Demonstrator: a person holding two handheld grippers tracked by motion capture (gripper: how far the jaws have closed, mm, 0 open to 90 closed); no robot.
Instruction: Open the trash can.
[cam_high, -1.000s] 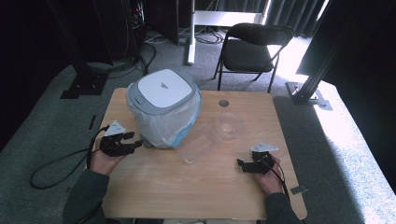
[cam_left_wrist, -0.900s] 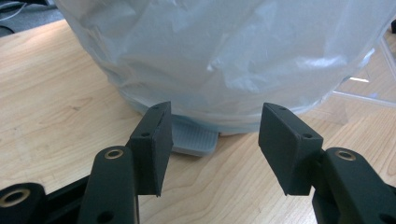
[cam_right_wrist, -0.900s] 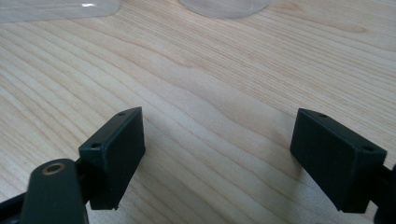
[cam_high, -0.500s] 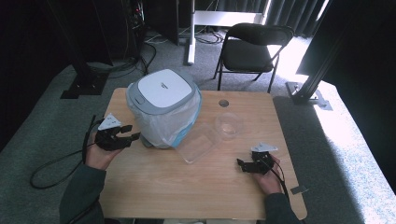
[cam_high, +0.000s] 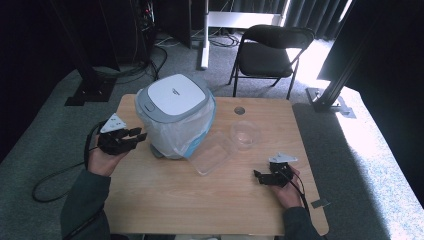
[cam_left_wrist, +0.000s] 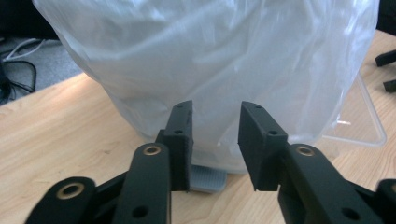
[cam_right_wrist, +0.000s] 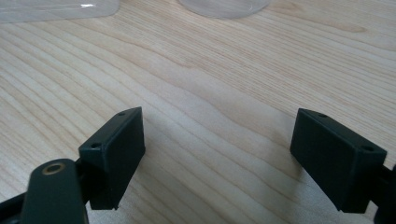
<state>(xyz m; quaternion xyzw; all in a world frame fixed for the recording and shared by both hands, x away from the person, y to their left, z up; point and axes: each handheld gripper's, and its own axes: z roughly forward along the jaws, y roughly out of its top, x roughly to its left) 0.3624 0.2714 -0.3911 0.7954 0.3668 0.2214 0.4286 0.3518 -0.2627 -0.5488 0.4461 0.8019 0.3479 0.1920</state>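
White-lidded grey bin (cam_high: 174, 107) in clear plastic liner (cam_left_wrist: 210, 70): left gripper (cam_left_wrist: 212, 135), fingers just narrowing on nothing, approaches liner; pinch next. Right gripper (cam_high: 265, 177) fingers wide apart over tabletop (cam_high: 200, 200).

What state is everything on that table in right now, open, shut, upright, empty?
Bin: upright, lid shut, white bag liner hanging over its sides.
Rectangular clear container: on the table beside the bin, empty.
Round clear bowl: upright, empty.
Left gripper: jaws partly open and just been closing, nothing between them, facing the liner.
Right gripper: jaws wide open, empty, low over bare table.
Folding chair: unfolded, unoccupied.
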